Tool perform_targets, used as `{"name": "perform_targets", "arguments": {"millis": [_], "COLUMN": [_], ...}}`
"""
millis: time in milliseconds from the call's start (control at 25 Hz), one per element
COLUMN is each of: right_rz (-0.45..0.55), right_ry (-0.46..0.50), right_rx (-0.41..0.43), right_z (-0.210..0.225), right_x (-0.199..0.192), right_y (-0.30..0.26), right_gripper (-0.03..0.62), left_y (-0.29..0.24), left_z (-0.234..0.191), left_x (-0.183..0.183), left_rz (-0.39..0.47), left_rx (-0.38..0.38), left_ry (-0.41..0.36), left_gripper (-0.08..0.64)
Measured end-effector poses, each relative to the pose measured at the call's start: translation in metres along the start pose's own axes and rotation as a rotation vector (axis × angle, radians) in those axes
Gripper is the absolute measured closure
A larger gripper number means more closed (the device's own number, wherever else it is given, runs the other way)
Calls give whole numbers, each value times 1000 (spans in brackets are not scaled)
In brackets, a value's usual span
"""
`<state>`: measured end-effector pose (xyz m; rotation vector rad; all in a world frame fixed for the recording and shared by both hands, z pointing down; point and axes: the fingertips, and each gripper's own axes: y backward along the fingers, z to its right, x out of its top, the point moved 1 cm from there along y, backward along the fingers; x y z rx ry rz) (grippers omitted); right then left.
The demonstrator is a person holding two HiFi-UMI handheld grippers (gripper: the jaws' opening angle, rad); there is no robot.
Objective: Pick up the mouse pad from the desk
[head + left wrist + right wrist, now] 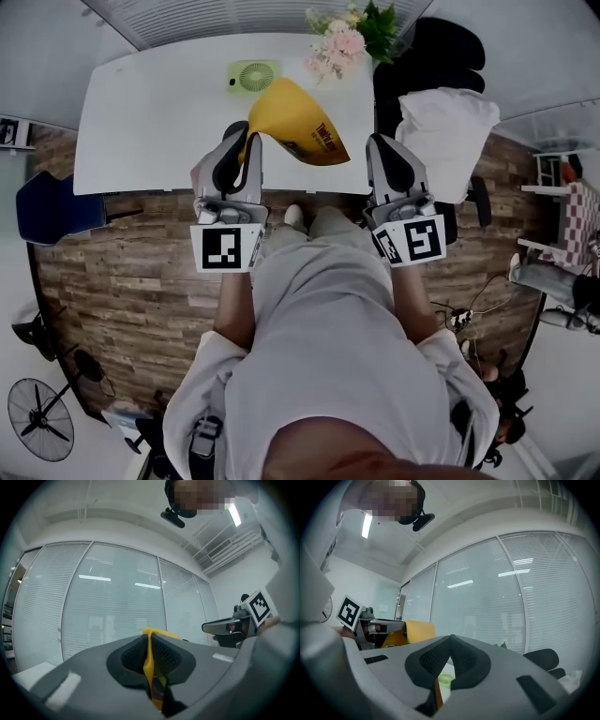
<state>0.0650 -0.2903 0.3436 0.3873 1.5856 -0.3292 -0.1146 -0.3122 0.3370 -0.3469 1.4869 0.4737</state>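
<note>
The yellow mouse pad point(300, 127) hangs curled in the air above the white desk point(141, 122), between my two grippers. My left gripper point(246, 131) is shut on the pad's left edge. In the left gripper view a thin yellow strip of the mouse pad point(149, 663) runs pinched between the pads of my left gripper point(150, 635). My right gripper point(373, 142) is at the pad's right corner. In the right gripper view the tips of my right gripper point(451, 639) meet, with an orange edge low between them. The rest of the mouse pad point(417, 631) shows at the left.
A green desk fan point(253, 75) and a bunch of flowers point(342, 37) stand at the desk's far side. A black chair point(445, 52) with a white cloth point(448, 127) is to the right. A blue seat point(47, 211) and a floor fan point(37, 417) are on the left.
</note>
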Motion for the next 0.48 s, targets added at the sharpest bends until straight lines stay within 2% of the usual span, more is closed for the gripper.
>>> {"name": "perform_targets", "arguments": {"millis": [240, 480], "right_rz": [20, -15], "right_ry": [23, 19], "right_rx": [72, 119], "right_z": [-1, 22], "right_x": [9, 13], "right_y": [7, 31], "right_gripper": [595, 595], "left_y": [10, 9], "left_z": [17, 50], "left_x": [5, 13], "left_rz": [-9, -73], "left_rx": [40, 59], "left_ry": [-21, -40], "left_gripper": [537, 537]}}
